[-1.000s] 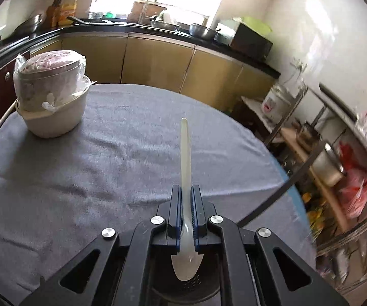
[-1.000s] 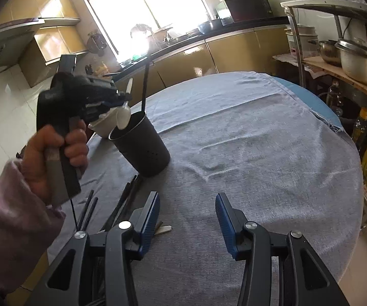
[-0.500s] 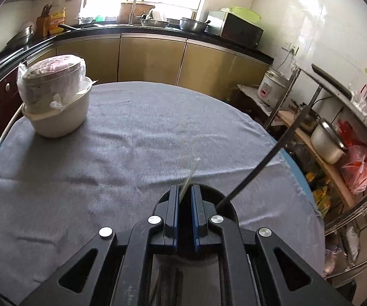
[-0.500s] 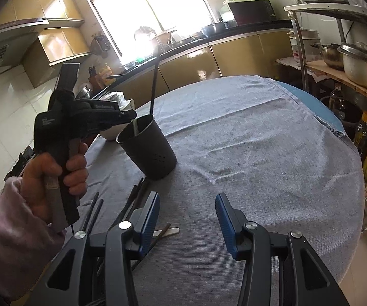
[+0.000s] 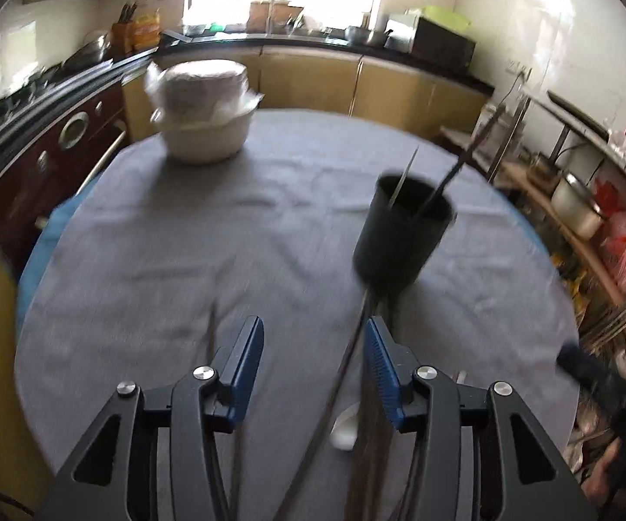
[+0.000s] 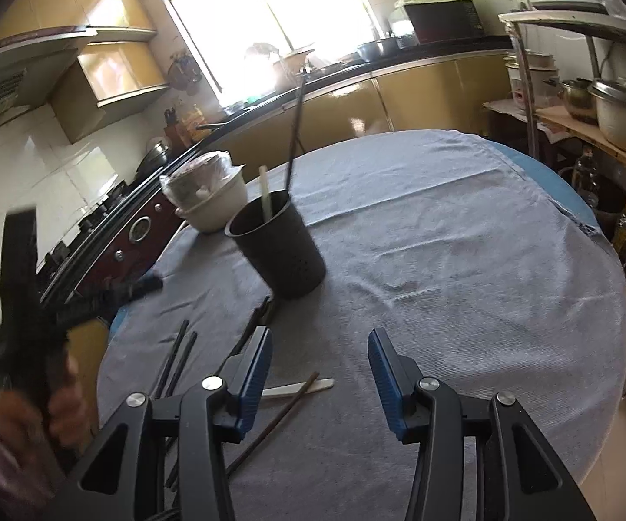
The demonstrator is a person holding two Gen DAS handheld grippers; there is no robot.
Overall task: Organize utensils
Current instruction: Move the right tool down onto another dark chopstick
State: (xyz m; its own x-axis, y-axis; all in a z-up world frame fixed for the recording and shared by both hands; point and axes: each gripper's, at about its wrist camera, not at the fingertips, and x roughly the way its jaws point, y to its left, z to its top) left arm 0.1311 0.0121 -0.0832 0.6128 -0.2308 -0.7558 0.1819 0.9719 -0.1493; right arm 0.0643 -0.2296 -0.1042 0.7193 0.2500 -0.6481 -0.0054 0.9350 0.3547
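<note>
Both my left tongs (image 5: pixel 313 360) and right tongs (image 6: pixel 319 369) gape with nothing inside, and at twelve o'clock the black cup (image 6: pixel 278 249) could tip if I bump it grabbing counter (image 6: pixel 443 260) chopsticks (image 6: pixel 178 360).

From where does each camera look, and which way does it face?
Left wrist: on the left gripper, facing down over the table to the cup; its open jaws show.
Right wrist: on the right gripper, facing the cup and chopsticks; open jaws and left hand show.
Shared: cup, table, bowl.
</note>
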